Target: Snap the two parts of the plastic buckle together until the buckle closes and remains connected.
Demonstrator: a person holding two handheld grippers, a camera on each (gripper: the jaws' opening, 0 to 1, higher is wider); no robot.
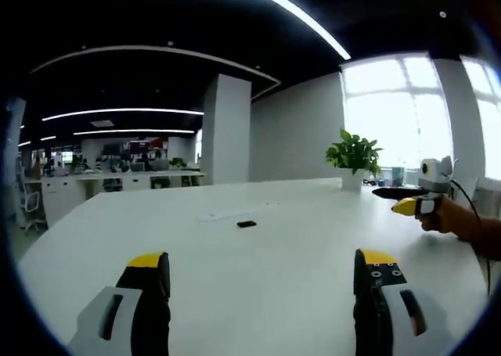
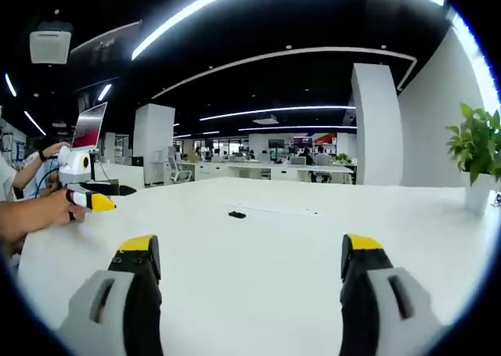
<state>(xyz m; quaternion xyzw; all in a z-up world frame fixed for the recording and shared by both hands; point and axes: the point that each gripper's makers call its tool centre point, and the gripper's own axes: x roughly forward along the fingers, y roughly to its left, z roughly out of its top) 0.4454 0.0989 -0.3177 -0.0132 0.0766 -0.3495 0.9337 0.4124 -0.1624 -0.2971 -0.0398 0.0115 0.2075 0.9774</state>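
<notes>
A small black buckle piece (image 1: 246, 224) lies on the white table (image 1: 258, 278), far ahead of my left gripper (image 1: 262, 274), whose jaws stand wide open with nothing between them. In the right gripper view the same small black piece (image 2: 236, 214) lies on the table (image 2: 258, 270), well beyond my right gripper (image 2: 250, 262), which is also open and holds nothing. The right gripper (image 1: 411, 203), held in a hand, comes into the left gripper view from the right. The left gripper (image 2: 90, 198), held in a hand, comes into the right gripper view from the left. Both hover above the table.
A thin white strip (image 1: 227, 213) lies just beyond the black piece. A potted green plant (image 1: 354, 156) stands at the table's far edge by the bright window; it is also at the right (image 2: 477, 156). White pillars, desks and seated people fill the office behind.
</notes>
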